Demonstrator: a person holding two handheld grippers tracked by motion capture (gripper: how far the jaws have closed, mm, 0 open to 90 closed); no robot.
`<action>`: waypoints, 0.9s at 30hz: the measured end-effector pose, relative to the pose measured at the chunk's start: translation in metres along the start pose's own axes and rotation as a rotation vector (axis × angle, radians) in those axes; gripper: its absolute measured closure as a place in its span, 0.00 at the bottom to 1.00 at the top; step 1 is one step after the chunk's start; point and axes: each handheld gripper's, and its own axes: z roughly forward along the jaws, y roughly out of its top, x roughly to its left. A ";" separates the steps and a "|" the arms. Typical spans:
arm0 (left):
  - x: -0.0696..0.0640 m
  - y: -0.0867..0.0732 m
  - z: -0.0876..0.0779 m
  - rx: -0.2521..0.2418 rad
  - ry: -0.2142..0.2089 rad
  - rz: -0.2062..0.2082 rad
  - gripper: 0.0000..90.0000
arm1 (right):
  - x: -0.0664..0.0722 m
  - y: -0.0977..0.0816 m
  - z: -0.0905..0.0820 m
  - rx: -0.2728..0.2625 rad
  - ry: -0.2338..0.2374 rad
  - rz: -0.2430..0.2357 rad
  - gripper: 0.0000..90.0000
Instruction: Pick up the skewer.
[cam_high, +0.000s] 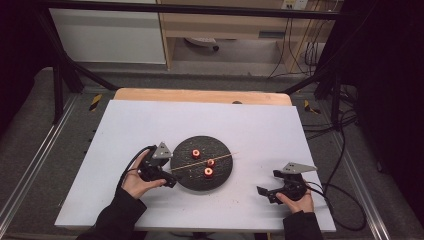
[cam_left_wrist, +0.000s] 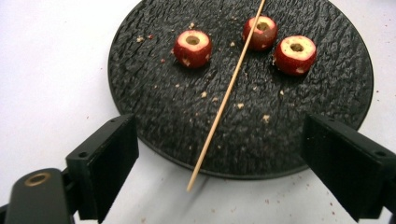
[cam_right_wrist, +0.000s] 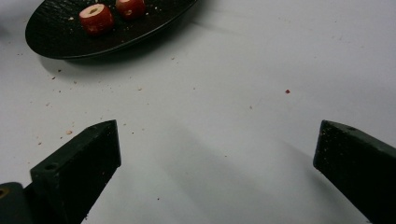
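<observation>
The left gripper (cam_left_wrist: 219, 158) stood spread, the skewer (cam_left_wrist: 224, 100) tip between its fingers, the plate (cam_left_wrist: 154, 116) with three cored fruits (cam_left_wrist: 193, 48) just beyond; the right gripper (cam_right_wrist: 217, 163) gaped, nothing between its fingers

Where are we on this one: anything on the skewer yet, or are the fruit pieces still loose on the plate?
Nothing is threaded yet. Three cored red fruit pieces sit loose on the black plate, holes facing up. The wooden skewer lies bare across the plate, one tip overhanging the rim. The left hand-held gripper is open at that tip; the right hand-held gripper is open over the table. Left: pick up, thread.
</observation>
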 end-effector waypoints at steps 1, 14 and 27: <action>0.000 0.002 0.001 0.007 0.000 0.005 0.13 | 0.000 0.000 0.000 0.001 0.000 0.001 0.02; 0.003 0.015 0.019 0.077 -0.012 0.041 0.31 | 0.000 0.000 0.001 0.004 0.003 -0.002 0.02; 0.005 0.022 0.034 0.131 -0.039 0.069 0.50 | 0.000 0.000 0.001 0.008 0.005 0.000 0.02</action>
